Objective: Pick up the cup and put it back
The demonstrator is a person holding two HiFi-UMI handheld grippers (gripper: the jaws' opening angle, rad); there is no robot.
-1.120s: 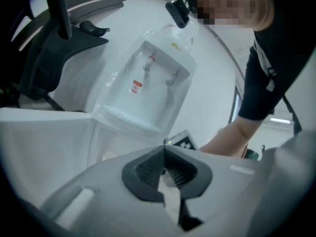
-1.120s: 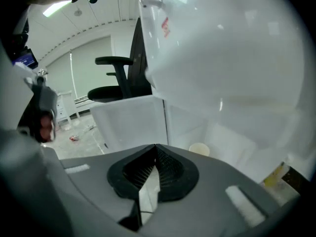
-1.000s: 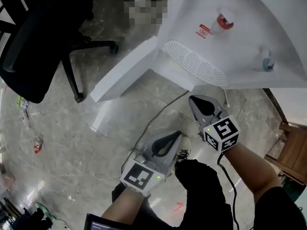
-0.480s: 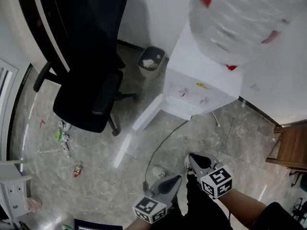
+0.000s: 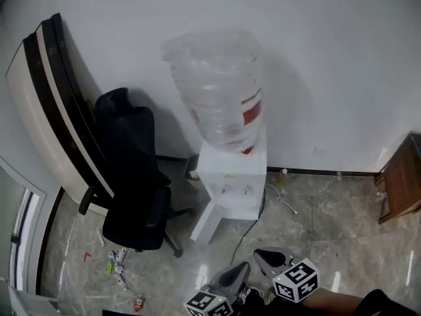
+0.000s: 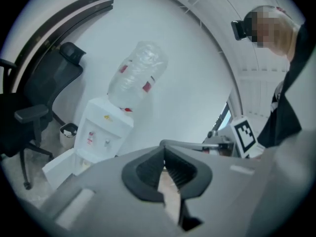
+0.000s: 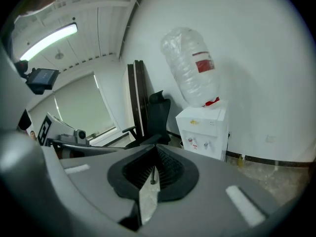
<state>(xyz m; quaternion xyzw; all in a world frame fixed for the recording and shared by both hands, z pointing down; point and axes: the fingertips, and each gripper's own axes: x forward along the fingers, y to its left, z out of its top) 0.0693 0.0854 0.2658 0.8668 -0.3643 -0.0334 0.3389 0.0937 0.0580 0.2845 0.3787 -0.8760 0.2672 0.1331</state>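
Observation:
No cup shows in any view. A white water dispenser (image 5: 231, 176) with a big clear bottle (image 5: 220, 97) on top stands against the wall; it also shows in the left gripper view (image 6: 101, 132) and the right gripper view (image 7: 203, 127). My left gripper (image 5: 246, 265) and right gripper (image 5: 258, 252) sit low at the bottom edge of the head view, well short of the dispenser. Both are shut with nothing between the jaws, as the left gripper (image 6: 164, 154) and right gripper (image 7: 155, 149) show in their own views.
A black office chair (image 5: 131, 183) stands left of the dispenser, with a small waste bin (image 5: 191, 168) between them. A long curved panel (image 5: 52, 110) leans on the left wall. A wooden cabinet (image 5: 398, 183) is at the right. Litter (image 5: 118, 262) lies on the marble floor.
The head view has swung up from the floor and the dispenser's taps to the whole wall. Both grippers have slid to the bottom edge of the frame and stay shut.

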